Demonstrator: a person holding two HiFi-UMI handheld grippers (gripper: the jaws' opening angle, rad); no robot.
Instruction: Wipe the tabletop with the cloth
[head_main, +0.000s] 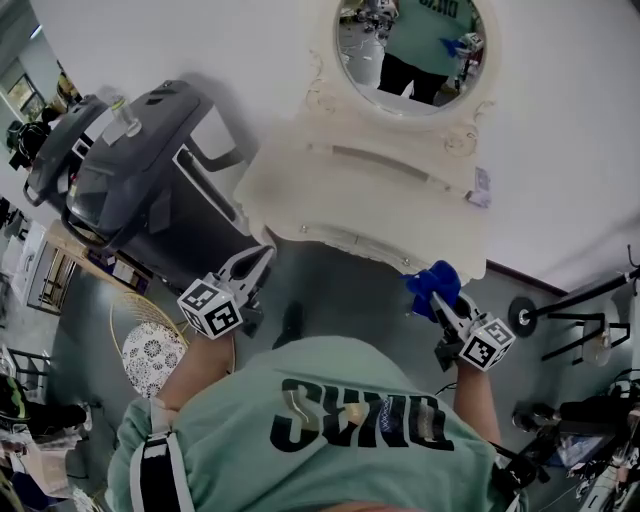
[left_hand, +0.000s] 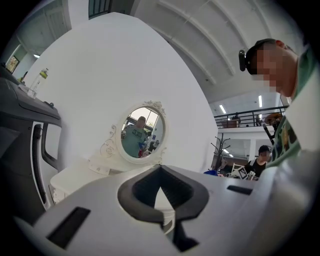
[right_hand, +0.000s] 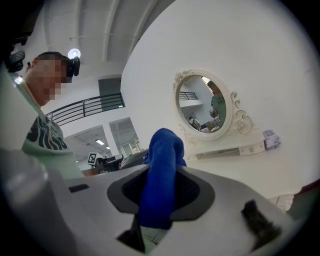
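- The cloth (right_hand: 161, 175) is a deep blue, soft, fleecy fabric. It is bunched into a thick roll that stands up out of the right gripper (head_main: 447, 303).
- The jaws of the right gripper are closed on this cloth, and their dark, matte pads press it from both sides.
- In the head view the cloth is just in front of the front edge of the dressing table (head_main: 370, 200), near its right end. It does not lie on the tabletop.
- The left gripper (head_main: 258, 258) is empty. Its jaws are together at the tips, with only a small pointed gap behind them, and through this gap the white table shows.
- The table is cream-white and smooth, with a curved outline and carved scroll ornaments.
- An oval mirror (head_main: 412, 45) in a carved white frame stands at the back of the table.
- A small lilac box (head_main: 481, 187) sits near the right edge of the tabletop.
- A big dark grey machine (head_main: 140, 180) with rounded plastic panels stands to the left of the table.
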